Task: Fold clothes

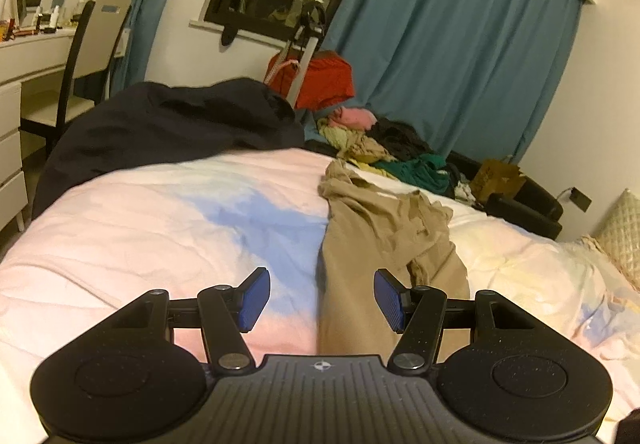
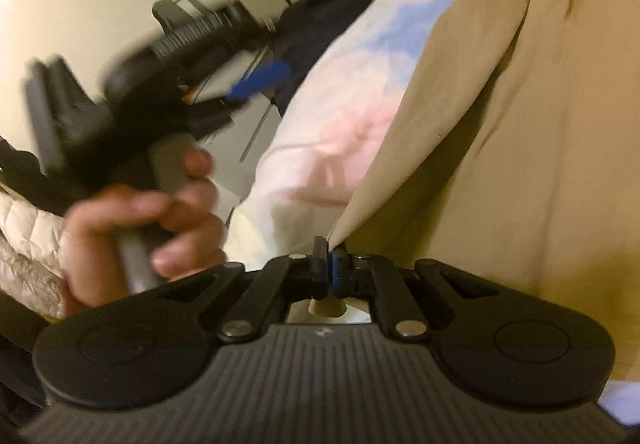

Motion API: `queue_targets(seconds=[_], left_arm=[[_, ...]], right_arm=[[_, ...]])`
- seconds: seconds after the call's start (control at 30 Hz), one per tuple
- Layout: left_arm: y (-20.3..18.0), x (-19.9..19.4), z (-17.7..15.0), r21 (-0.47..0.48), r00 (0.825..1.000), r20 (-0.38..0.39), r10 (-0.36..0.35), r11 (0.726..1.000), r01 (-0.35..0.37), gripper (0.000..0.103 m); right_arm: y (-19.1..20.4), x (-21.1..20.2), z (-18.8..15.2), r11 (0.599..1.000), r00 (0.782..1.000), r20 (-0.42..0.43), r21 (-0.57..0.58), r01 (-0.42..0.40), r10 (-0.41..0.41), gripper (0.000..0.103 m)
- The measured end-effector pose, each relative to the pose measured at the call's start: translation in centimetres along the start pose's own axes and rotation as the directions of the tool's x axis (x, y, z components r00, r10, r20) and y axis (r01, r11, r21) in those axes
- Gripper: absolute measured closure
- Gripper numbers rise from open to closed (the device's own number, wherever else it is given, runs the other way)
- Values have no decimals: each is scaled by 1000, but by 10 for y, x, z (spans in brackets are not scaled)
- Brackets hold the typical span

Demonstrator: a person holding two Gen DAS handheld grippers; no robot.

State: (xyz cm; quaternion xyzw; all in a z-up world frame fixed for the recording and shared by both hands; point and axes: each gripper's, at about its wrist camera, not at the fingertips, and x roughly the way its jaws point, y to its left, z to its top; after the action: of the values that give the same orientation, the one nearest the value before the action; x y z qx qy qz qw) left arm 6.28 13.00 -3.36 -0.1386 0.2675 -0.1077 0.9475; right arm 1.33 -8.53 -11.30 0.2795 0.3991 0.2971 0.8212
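On the bed's soft pink-and-blue quilt (image 1: 160,212) lies a crumpled khaki garment (image 1: 372,228), its cloth thin and creased. The left gripper (image 1: 322,298) hovers over it with blue pads spread wide. The right gripper (image 2: 329,264) pinches a pointed corner of the khaki fabric, jaws together. A hand (image 2: 152,220) grips the left tool's grey handle.

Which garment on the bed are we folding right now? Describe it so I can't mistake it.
Start at the bed's pink-and-blue quilt. The tan garment lies stretched along its middle, one corner pinched in the right gripper. Unlike the mixed clothes pile beyond, it is plain beige and lies alone.
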Motion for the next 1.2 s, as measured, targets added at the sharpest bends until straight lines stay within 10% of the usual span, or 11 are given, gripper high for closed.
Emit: queue_targets(seconds=[0.37,0.7,0.8,0.83,0.87,1.13,1.2], left_arm=[[-14,20,-21,21,988,-153,-27,999,30,43],[-14,49,-67,-80,898,-421,-125,992,101,43],[-16,51,-77,-82,874,-466,-139,990,114,43],[-17,52,-80,-81,867,-478,-143,990,118,43],[-18,53,-82,-83,861,-487,-147,989,122,43],[-18,55,-96,-115,809,-558,-185,983,146,47],[-20,55,-96,-126,801,-562,-207,978,165,53]], right_arm=[[-33,-49,-2,995,995,43,28,94,-95,98],[-77,-67,-13,967,976,30,150,207,-213,93],[-78,-86,-7,952,952,96,132,277,-290,58],[-80,-93,-7,948,945,121,143,286,-303,23],[-83,-99,-8,946,941,148,165,280,-304,9],[-129,-100,-11,893,945,97,367,259,-313,13],[-141,-98,-13,866,947,65,429,258,-314,34]])
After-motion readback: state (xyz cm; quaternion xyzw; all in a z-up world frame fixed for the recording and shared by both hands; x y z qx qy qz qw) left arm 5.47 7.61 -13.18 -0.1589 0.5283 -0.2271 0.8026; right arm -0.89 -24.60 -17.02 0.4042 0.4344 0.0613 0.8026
